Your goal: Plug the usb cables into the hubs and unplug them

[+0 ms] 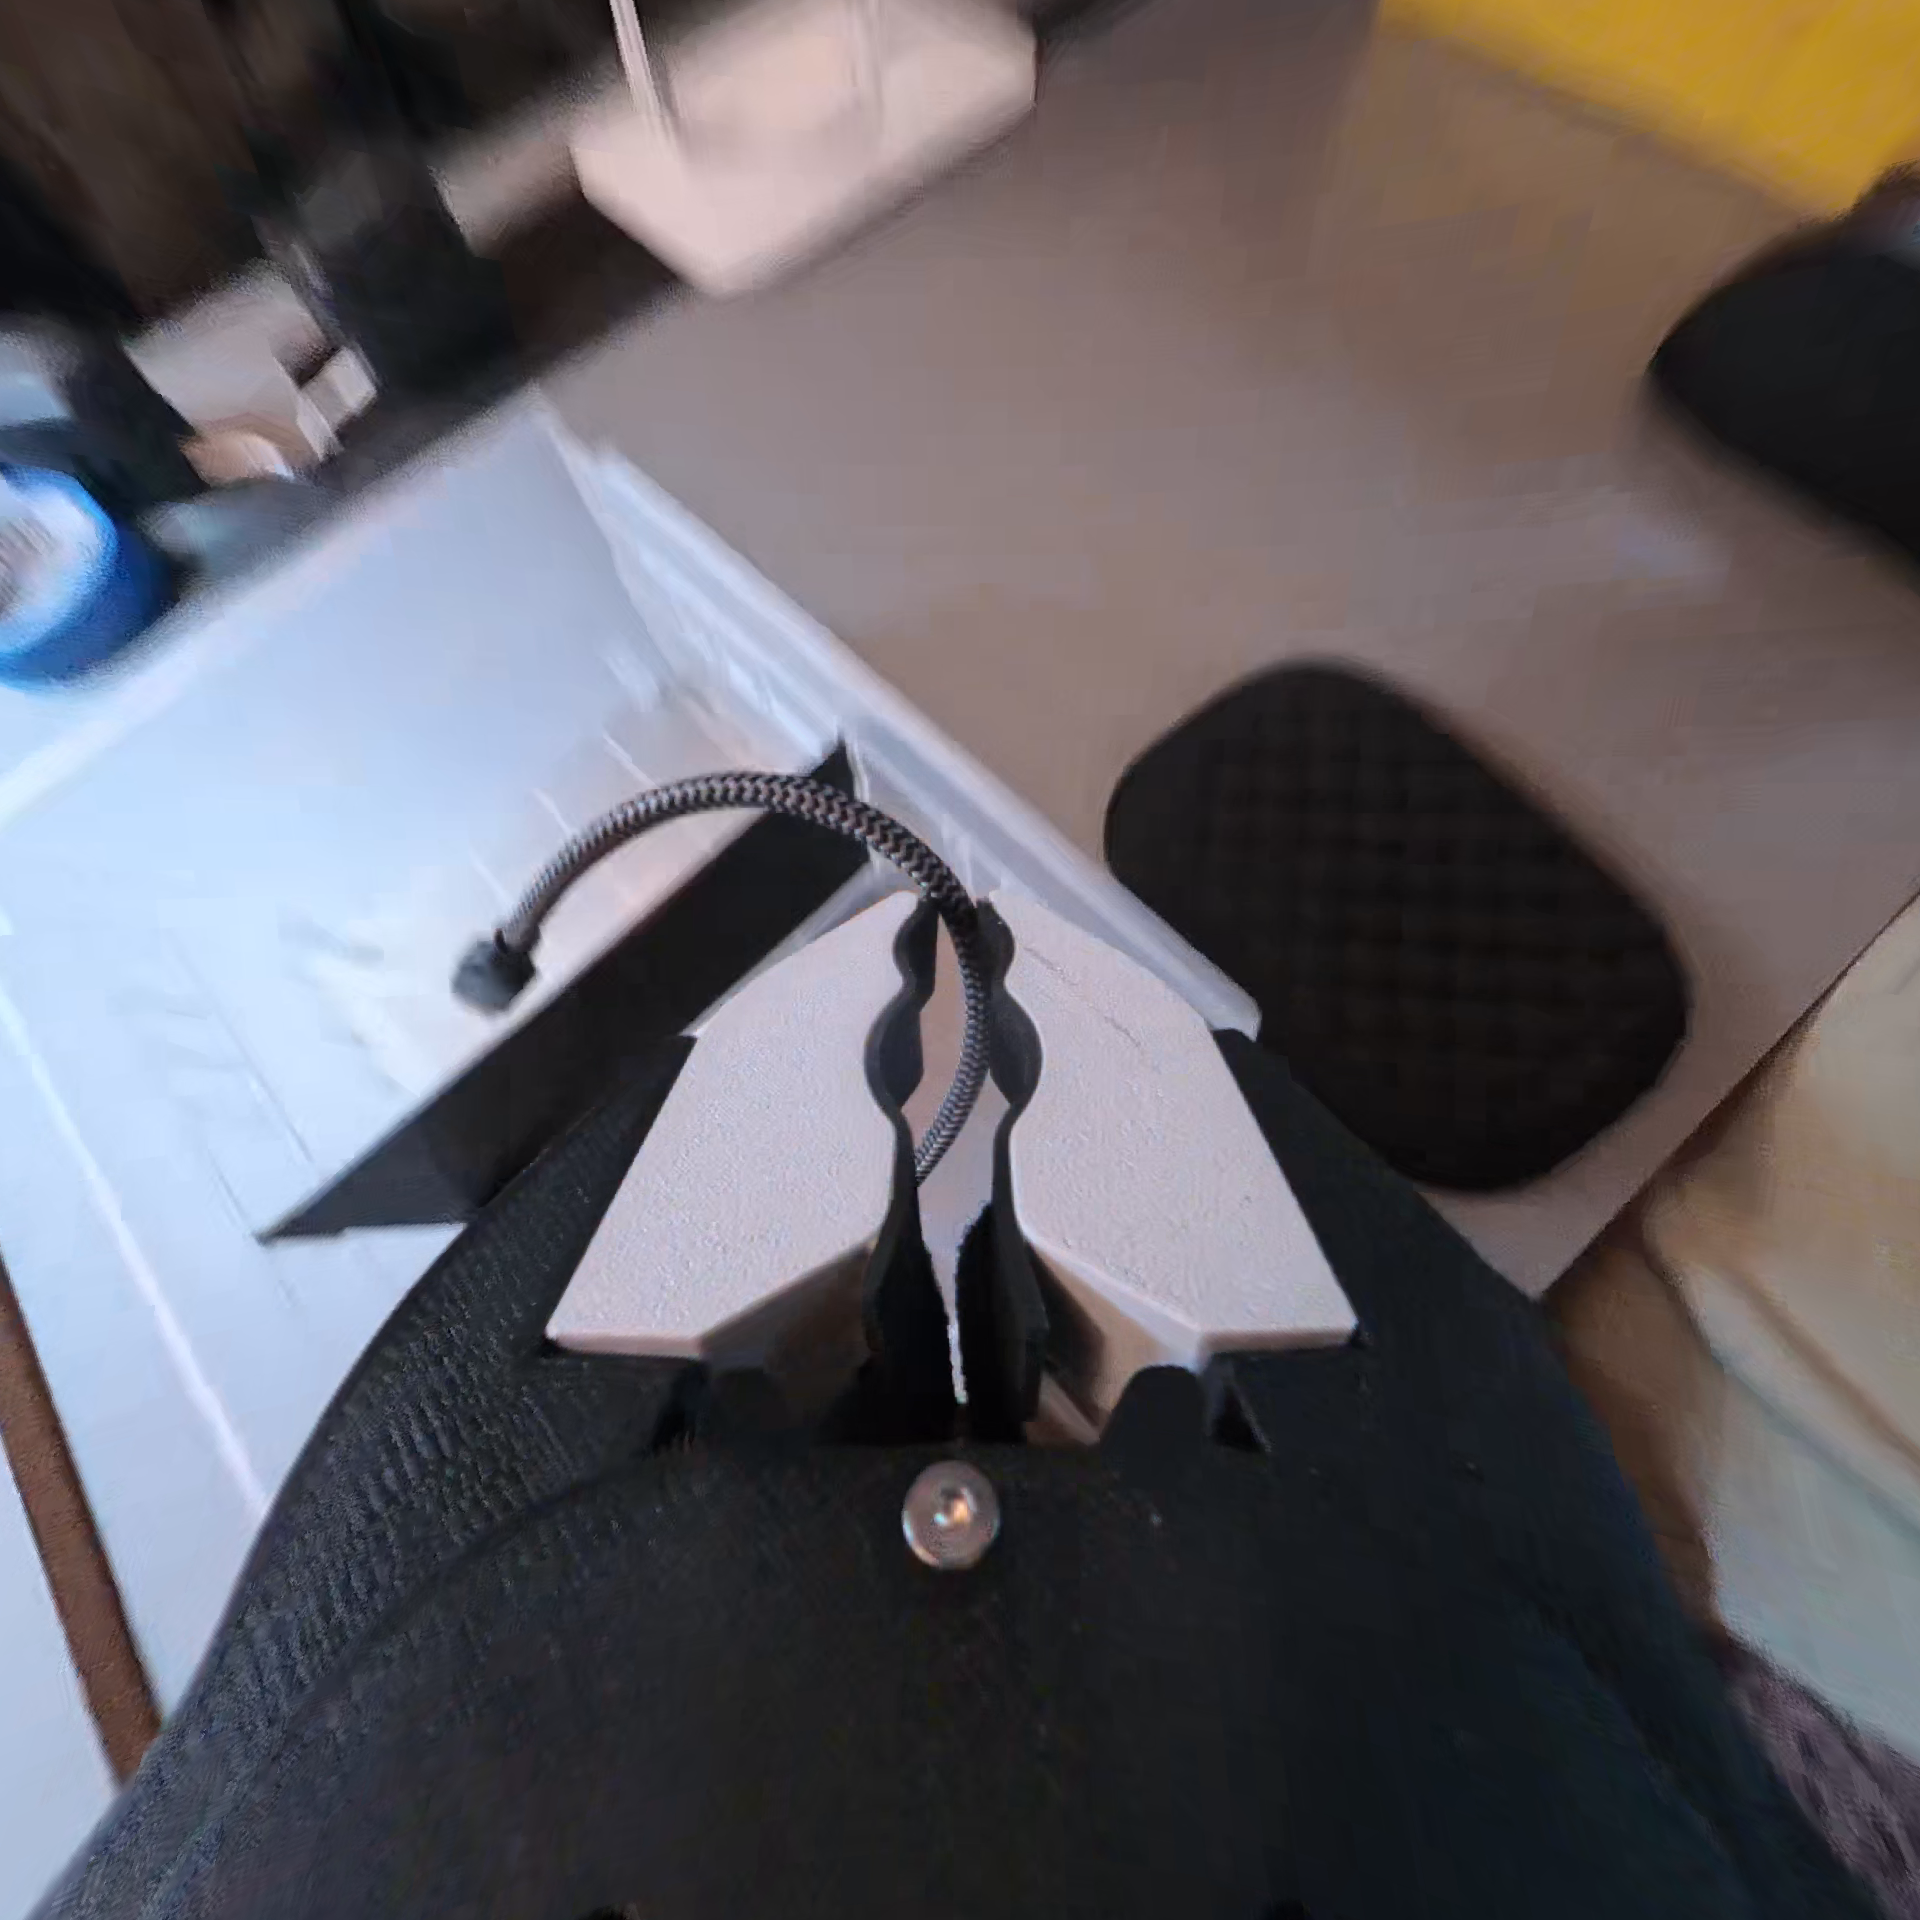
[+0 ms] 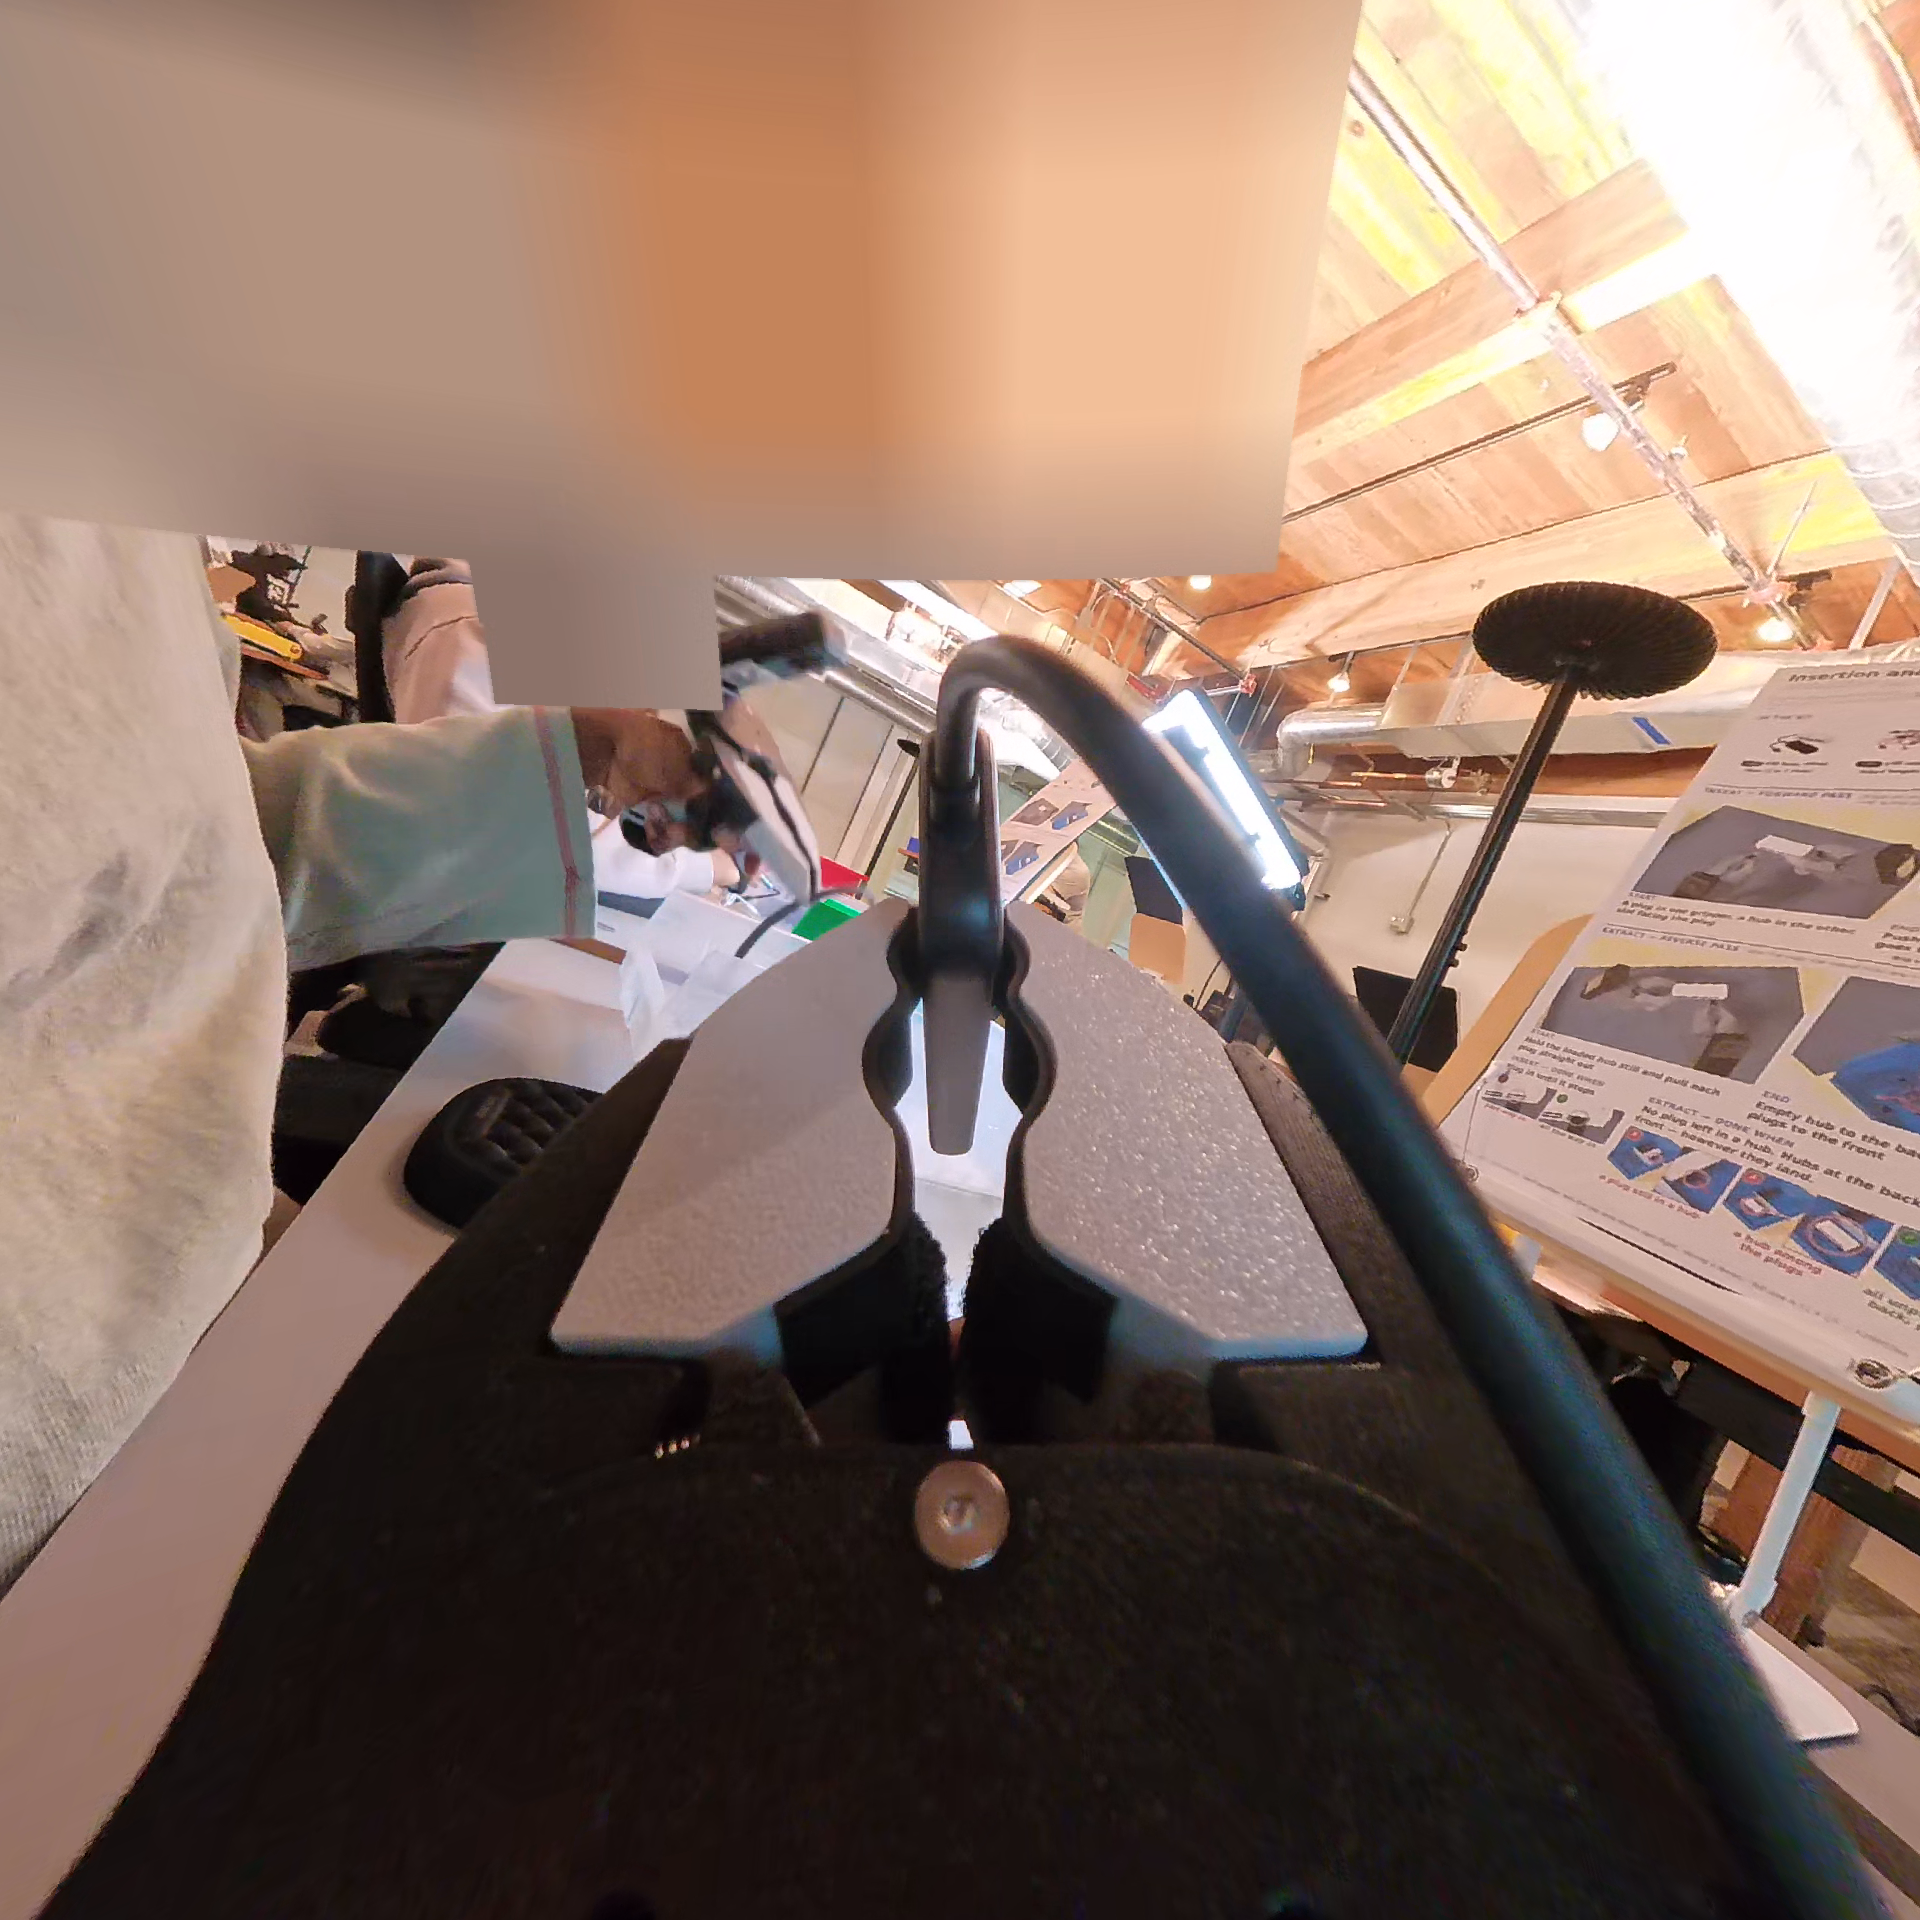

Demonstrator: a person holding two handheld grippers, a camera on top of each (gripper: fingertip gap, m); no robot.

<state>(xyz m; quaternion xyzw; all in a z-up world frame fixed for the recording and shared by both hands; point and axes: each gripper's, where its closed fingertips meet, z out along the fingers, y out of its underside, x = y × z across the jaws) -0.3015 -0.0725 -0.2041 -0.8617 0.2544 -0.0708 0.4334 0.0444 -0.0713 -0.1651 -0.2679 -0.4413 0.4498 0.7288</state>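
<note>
The left gripper (image 1: 951,925) pinches a braided cable (image 1: 727,795) arcing toward ten o'clock. The right gripper (image 2: 956,940) clamps a smooth black plug (image 2: 951,831), its rubbery cable (image 2: 1299,987) curving to five o'clock.

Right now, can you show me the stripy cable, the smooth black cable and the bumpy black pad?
stripy cable (image 1: 727,795), left wrist view, top of its arch.
smooth black cable (image 2: 1299,935), right wrist view, middle of its curve.
bumpy black pad (image 1: 1392,925), left wrist view, its middle.

left gripper (image 1: 951,935): fingers nearly closed, angled down | right gripper (image 2: 956,935): fingers nearly closed, tilted upward
</note>
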